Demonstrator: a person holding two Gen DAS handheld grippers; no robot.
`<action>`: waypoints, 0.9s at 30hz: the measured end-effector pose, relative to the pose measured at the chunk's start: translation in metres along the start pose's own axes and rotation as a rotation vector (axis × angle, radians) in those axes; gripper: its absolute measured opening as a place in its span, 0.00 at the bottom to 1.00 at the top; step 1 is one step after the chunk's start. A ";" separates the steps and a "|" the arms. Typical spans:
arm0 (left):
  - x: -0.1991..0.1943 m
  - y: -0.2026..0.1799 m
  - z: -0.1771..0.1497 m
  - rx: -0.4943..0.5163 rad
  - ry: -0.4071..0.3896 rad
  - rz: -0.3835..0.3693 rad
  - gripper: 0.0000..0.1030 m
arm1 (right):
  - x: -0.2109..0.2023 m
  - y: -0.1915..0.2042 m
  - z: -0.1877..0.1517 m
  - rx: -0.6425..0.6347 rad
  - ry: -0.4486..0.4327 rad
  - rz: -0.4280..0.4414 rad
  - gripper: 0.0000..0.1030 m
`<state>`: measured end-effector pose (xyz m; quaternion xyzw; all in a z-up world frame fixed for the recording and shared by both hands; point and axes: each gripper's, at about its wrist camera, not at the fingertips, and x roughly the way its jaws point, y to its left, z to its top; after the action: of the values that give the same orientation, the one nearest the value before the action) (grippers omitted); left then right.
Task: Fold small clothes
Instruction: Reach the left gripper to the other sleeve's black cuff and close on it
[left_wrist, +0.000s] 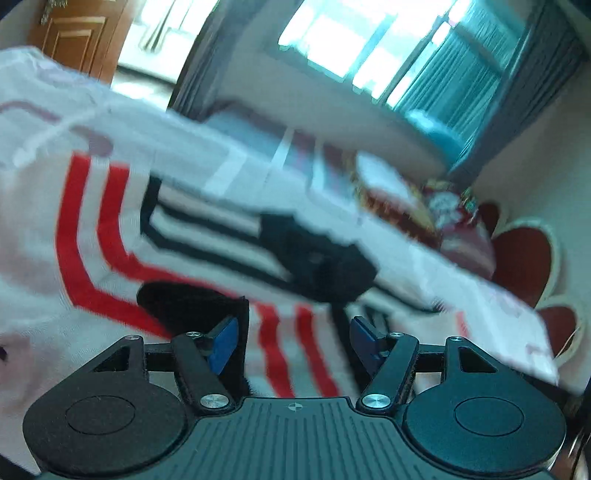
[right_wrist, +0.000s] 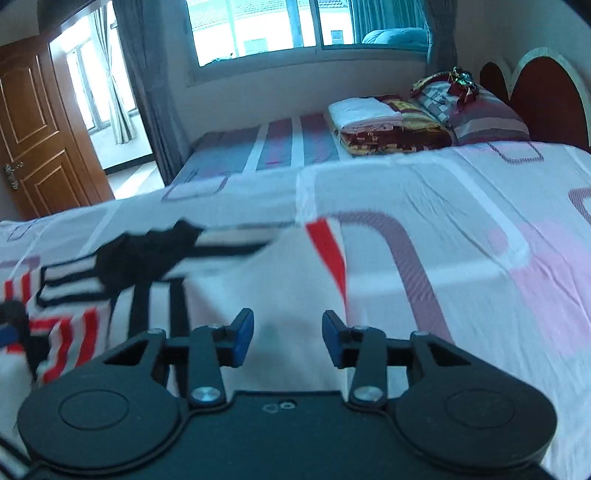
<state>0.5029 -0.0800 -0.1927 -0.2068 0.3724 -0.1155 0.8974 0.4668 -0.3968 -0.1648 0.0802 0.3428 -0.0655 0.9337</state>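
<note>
A small white garment with red and black stripes and black trim (left_wrist: 122, 229) lies on the bed; it also shows in the right wrist view (right_wrist: 110, 280) at the left. My left gripper (left_wrist: 291, 343) is open just above it, with the black trim by its left pad. The left view is blurred and tilted. My right gripper (right_wrist: 288, 338) is open and empty over the white part of the garment, near a red stripe (right_wrist: 328, 251).
The bed sheet (right_wrist: 461, 236) is white with pink and purple patterns. Folded blankets (right_wrist: 384, 125) and pillows (right_wrist: 476, 107) lie by the red headboard (right_wrist: 546, 88). A window (right_wrist: 303, 26) is behind the bed and a wooden door (right_wrist: 33, 125) at the left.
</note>
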 end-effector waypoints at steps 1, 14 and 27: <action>0.003 0.006 -0.003 -0.008 0.004 0.025 0.64 | 0.008 0.002 0.005 -0.019 -0.006 -0.009 0.39; -0.059 0.076 -0.011 -0.122 -0.028 0.108 0.64 | 0.023 -0.009 0.001 0.020 0.028 -0.076 0.40; -0.144 0.183 -0.009 -0.338 -0.115 0.201 0.99 | -0.040 0.141 -0.054 -0.109 0.098 0.261 0.42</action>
<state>0.4058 0.1315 -0.1931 -0.3225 0.3534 0.0506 0.8767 0.4280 -0.2457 -0.1647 0.0765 0.3775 0.0789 0.9195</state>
